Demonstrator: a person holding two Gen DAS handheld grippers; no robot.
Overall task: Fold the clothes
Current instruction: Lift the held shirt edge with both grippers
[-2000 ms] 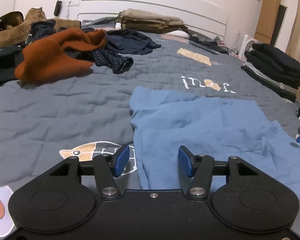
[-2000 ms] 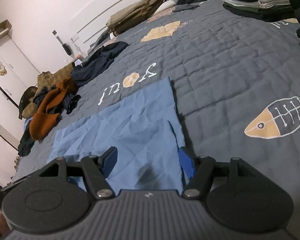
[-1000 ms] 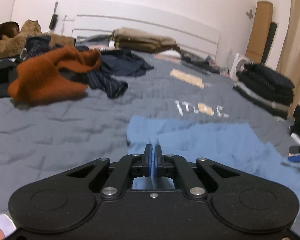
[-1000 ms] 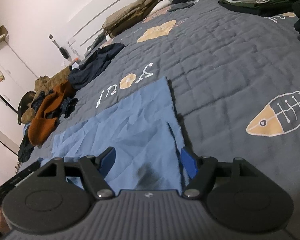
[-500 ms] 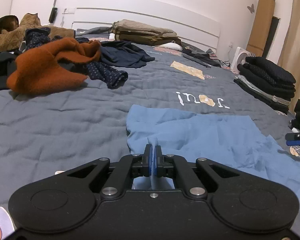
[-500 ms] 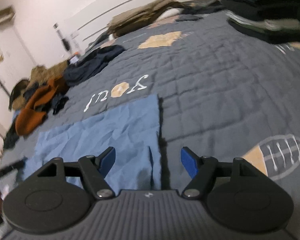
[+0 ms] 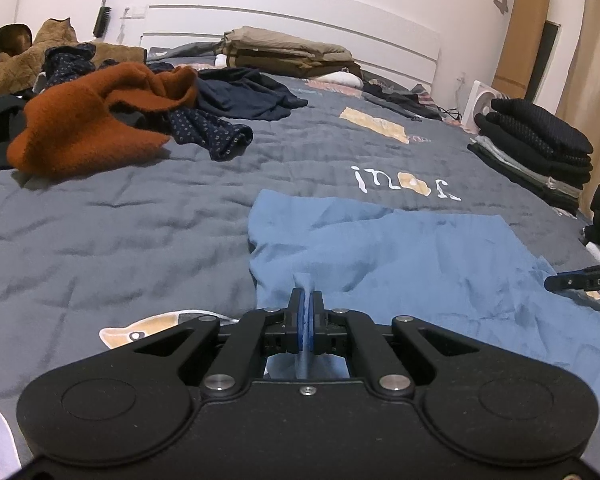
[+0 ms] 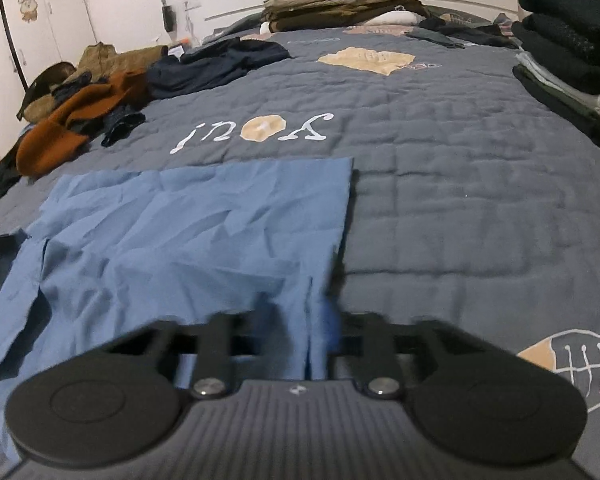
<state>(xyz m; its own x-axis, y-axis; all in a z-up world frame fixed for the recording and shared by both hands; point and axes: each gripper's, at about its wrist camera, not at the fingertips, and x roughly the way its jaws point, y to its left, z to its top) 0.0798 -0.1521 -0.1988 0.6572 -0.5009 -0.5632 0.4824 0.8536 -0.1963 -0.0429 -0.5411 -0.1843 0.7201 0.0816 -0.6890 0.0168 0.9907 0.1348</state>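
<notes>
**Both Grippers at the Near Hem of the Blue Garment — Right Grip Unconfirmed**

The blue garment (image 7: pixel 400 252) lies spread and creased on the grey quilt (image 7: pixel 120 232), near the person, below the white lettering. Its far edge is flat and square in the right wrist view.

The left gripper (image 7: pixel 307 316) is clamped tight on a pinched ridge of the garment's near edge; cloth stands up between the blue pads and runs down behind them. This grip appears sound.

The right gripper (image 8: pixel 300 320) has just been closing, with the garment's near right edge between its fingers. The frame is smeared by motion there, so the pads cannot be seen clearly; the jaws read as drawn together, but whether they caught both layers, one layer, or only the hem seam cannot be told.

Risks noted:

- If the right pads hold a single layer or only the seam beside the side slit, a lift would likely peel the layers apart and leave the fold crooked.
- The left pinch sits inboard of the garment's left corner. Raising from that point may let the free corner droop and fold under.
- Existing creases across the panel would probably be pressed into the fold unless the cloth is tensioned between the two hands first.
- The orange sweater (image 7: pixel 92 120) and the dark folded stack (image 7: pixel 540 144) lie well apart from the garment and pose no obstruction.
</notes>
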